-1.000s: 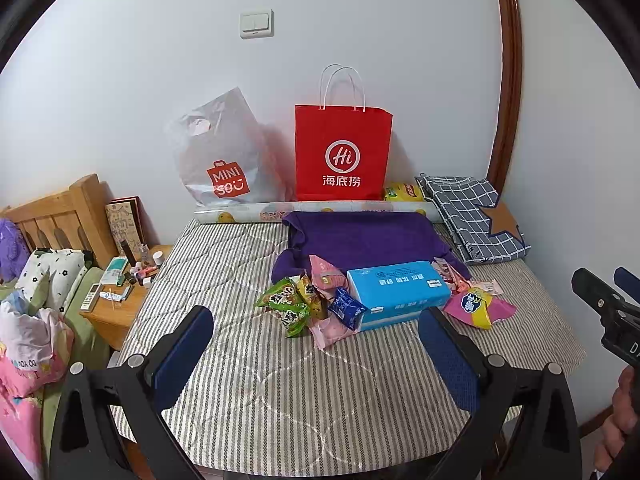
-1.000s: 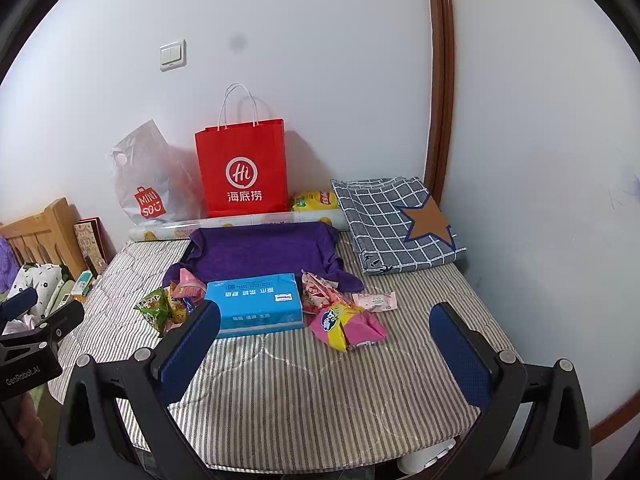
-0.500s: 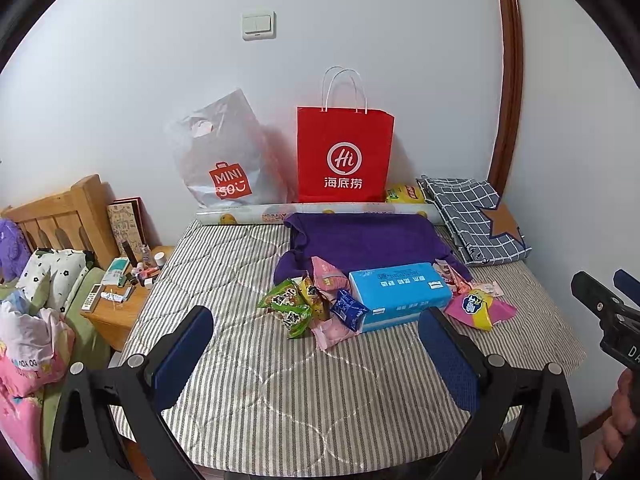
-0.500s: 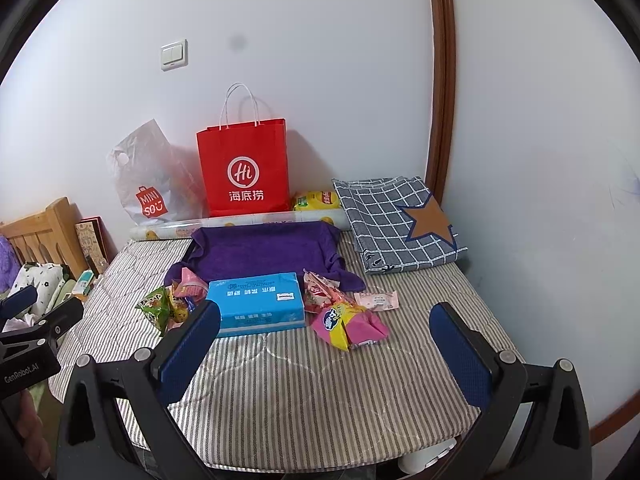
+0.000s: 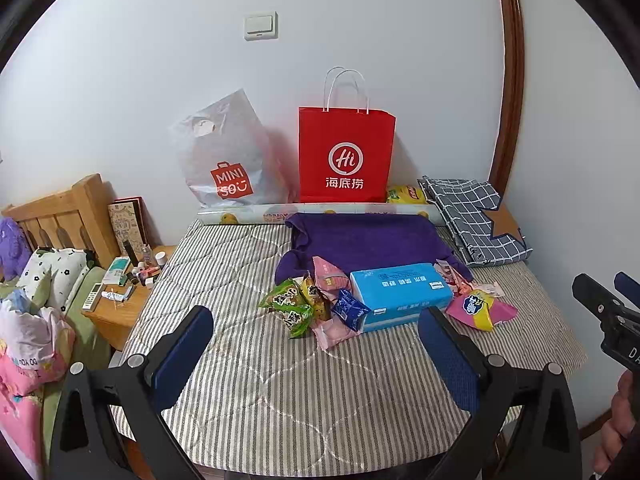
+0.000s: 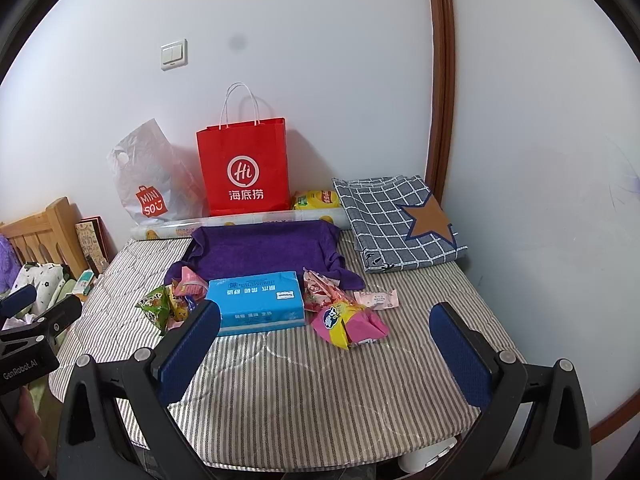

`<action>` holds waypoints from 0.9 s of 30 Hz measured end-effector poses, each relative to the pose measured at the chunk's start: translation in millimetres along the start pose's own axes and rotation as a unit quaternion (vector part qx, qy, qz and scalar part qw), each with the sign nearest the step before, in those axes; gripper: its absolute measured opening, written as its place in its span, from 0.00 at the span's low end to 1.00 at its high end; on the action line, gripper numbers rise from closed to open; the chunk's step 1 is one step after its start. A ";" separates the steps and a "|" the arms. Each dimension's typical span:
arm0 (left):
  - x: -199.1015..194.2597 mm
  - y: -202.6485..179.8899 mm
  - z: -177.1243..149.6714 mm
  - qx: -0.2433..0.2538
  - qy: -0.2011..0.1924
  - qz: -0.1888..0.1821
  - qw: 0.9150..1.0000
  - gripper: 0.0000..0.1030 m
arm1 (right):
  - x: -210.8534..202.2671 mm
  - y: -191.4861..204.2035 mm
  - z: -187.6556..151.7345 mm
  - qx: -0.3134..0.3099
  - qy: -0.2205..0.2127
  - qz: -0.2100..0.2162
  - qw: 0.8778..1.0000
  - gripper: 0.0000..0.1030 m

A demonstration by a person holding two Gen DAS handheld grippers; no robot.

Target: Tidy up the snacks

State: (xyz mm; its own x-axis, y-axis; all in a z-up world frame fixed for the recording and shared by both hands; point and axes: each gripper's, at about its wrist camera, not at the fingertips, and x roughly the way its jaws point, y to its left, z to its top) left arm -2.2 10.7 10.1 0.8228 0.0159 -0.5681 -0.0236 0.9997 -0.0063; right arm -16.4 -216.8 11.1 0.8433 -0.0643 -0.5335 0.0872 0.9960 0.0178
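while nothing has shifted, both grippers' fingers [image 5: 448,356] [image 6: 460,354] stay apart before the snacks [image 5: 304,304].

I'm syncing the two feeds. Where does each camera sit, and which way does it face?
Left wrist: on the left claw, facing the wall across the striped table; own open fingers show, right claw at right edge.
Right wrist: on the right claw, same heading; left claw at left edge.
Shared: blue tissue box, red bag.

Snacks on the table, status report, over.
Left gripper open, empty. Right gripper open, empty. Snacks loose both sides of blue box, none picked. Nothing between grippers and snacks.
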 end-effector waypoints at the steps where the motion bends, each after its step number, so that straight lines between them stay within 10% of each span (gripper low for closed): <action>1: 0.0 0.0 0.0 0.000 0.000 0.000 1.000 1.00 | 0.4 -0.6 0.0 0.000 0.000 0.000 1.000 1.00; 27: -1.4 -0.3 -1.8 -0.001 -0.003 -0.001 1.000 1.00 | -0.2 -1.6 0.2 0.001 -0.001 0.002 1.000 1.00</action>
State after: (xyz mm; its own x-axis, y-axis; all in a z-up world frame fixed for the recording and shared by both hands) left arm -4.3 10.3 9.4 0.8263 0.0142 -0.5630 -0.0229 0.9997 -0.0084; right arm -16.6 -218.4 11.3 0.8443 -0.0611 -0.5323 0.0855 0.9961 0.0212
